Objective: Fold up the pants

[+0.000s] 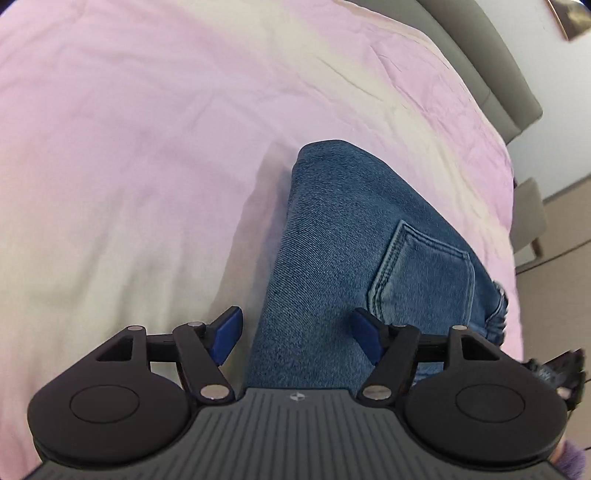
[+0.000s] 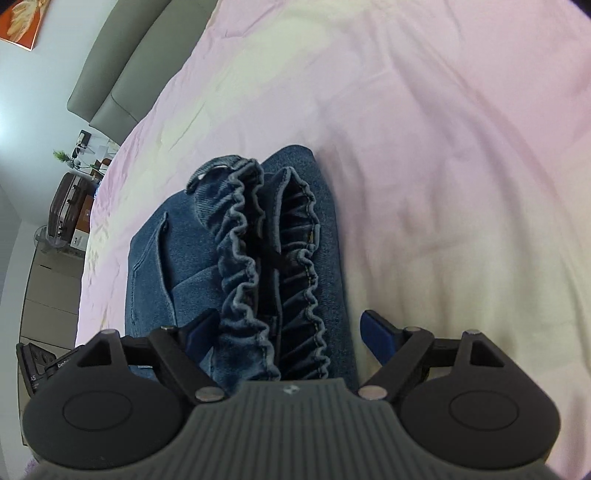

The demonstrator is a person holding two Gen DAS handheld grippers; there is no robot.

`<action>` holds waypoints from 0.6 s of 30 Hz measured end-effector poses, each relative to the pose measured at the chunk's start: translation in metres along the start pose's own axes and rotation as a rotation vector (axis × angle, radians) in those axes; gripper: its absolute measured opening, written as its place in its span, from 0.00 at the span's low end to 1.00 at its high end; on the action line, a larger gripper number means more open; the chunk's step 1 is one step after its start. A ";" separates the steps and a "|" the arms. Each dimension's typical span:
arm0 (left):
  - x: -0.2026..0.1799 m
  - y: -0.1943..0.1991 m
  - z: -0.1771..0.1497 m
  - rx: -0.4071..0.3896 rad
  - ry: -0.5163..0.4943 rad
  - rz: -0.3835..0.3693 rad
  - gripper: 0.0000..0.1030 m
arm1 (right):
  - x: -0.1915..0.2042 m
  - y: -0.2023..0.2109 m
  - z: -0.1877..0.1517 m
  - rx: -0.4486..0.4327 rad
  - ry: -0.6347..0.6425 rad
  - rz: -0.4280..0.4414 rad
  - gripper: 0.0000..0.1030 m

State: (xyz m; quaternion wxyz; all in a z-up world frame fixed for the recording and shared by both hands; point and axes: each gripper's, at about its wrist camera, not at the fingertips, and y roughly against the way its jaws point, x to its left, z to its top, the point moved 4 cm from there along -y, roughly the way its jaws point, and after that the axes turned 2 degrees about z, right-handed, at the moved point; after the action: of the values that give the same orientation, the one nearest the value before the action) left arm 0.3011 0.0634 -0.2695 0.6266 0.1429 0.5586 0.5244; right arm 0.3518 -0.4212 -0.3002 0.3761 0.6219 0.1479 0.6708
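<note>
Folded blue denim pants [image 1: 332, 236] lie on a pale pink bed sheet [image 1: 129, 147], with a back pocket [image 1: 424, 266] facing up. My left gripper [image 1: 297, 334] hovers over the near end of the folded denim, jaws wide apart, blue pads clear of the cloth. In the right wrist view the same pants [image 2: 177, 258] show their gathered elastic waistband [image 2: 273, 266] on top. My right gripper [image 2: 286, 332] stands open above the waistband, which passes between the fingers without being pressed.
A grey padded headboard [image 1: 491, 55] borders the bed. Beside the bed stand a dresser [image 2: 51, 288], a dark suitcase [image 2: 66, 206] and small items. A picture [image 2: 26, 22] hangs on the wall. The other gripper's body [image 2: 37, 365] shows at the left edge.
</note>
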 end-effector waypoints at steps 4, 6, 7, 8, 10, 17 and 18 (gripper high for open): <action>0.003 -0.010 0.007 0.013 -0.007 -0.041 0.79 | -0.009 -0.011 0.011 0.055 -0.020 0.040 0.77; 0.005 -0.015 0.009 0.024 -0.008 -0.055 0.79 | -0.010 -0.015 0.016 0.092 -0.022 0.046 0.77; 0.007 -0.017 0.010 0.028 -0.003 -0.065 0.79 | -0.010 -0.018 0.019 0.108 -0.025 0.046 0.77; 0.009 -0.018 0.011 0.033 0.002 -0.075 0.79 | -0.011 -0.021 0.021 0.121 -0.028 0.044 0.77; 0.012 -0.021 0.013 0.045 0.004 -0.092 0.77 | -0.010 -0.027 0.026 0.141 -0.033 0.041 0.77; 0.017 -0.021 0.014 0.067 0.022 -0.124 0.58 | 0.003 -0.025 0.022 0.126 -0.008 0.023 0.62; 0.016 -0.021 0.014 0.070 0.028 -0.130 0.55 | 0.007 -0.022 0.020 0.122 0.000 0.014 0.61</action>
State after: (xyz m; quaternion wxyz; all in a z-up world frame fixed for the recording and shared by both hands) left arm 0.3201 0.0740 -0.2896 0.6461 0.1207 0.5935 0.4646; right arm 0.3784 -0.4067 -0.3066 0.3329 0.6447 0.1839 0.6631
